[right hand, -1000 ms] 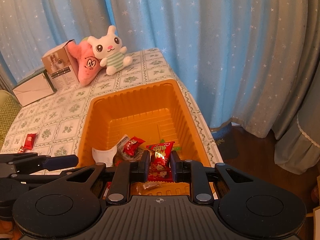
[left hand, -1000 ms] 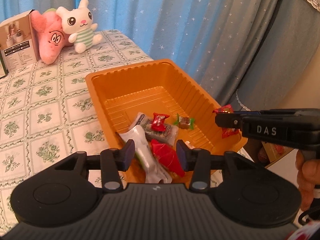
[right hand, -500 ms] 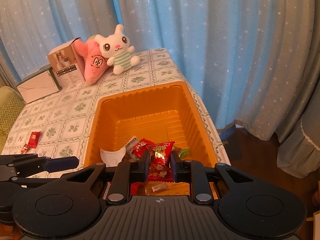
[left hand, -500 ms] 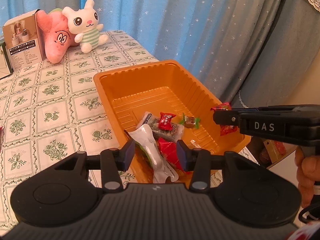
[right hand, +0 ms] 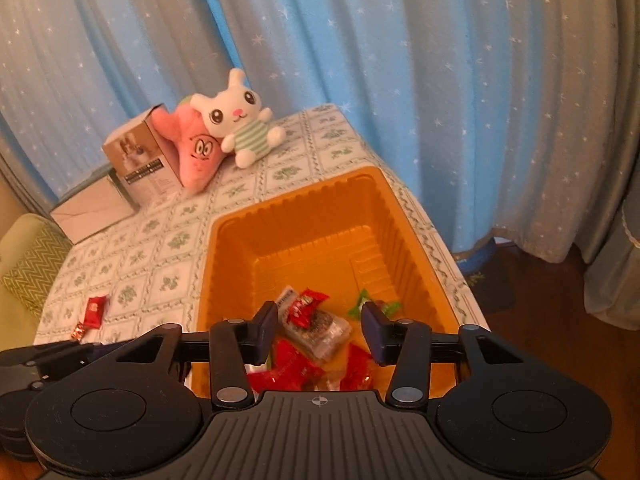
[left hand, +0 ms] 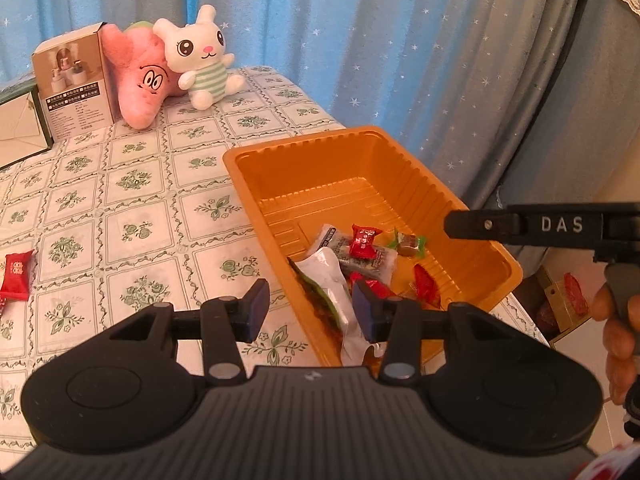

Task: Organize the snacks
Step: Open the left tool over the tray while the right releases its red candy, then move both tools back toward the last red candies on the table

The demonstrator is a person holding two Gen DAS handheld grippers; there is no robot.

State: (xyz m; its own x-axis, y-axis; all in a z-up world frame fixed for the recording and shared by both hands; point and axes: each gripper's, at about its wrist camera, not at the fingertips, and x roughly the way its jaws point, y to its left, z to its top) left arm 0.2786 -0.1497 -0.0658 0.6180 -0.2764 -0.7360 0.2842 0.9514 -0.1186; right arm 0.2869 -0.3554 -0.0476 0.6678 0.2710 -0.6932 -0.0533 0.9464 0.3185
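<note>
Left gripper [left hand: 307, 310]: jaws spread wide and holding nothing, at lower centre of the left view, straddling the near left rim of the tray.
Right gripper [right hand: 320, 332]: jaws spread wide and holding nothing, at lower centre of the right view, above the near end of the tray; from the left view only its side arm lettered DAS shows at right, its tips cut off.
Tray [left hand: 240, 168]: orange plastic, on the table's right part; its near rim is hidden behind both gripper bodies.
Snacks in tray: a red candy [right hand: 306, 306] lies on a clear packet [right hand: 320, 328]; a green-wrapped candy [left hand: 408, 242] sits beside them; a white pouch [left hand: 324, 276] lies against the left wall.
Red wrappers [right hand: 288, 372]: bunched at the tray's near end, partly covered by the gripper body; their count cannot be told.
Loose candy [right hand: 95, 311]: red, on the tablecloth at left, well apart from the tray; a second small piece near it is too small to identify.
Tablecloth [left hand: 132, 200]: green floral checks.
Far corner: white rabbit toy [left hand: 200, 60], pink star toy [left hand: 140, 84] and box [left hand: 72, 84] together in the upper left.
Hand [left hand: 618, 344]: partly cut off at the right edge.
</note>
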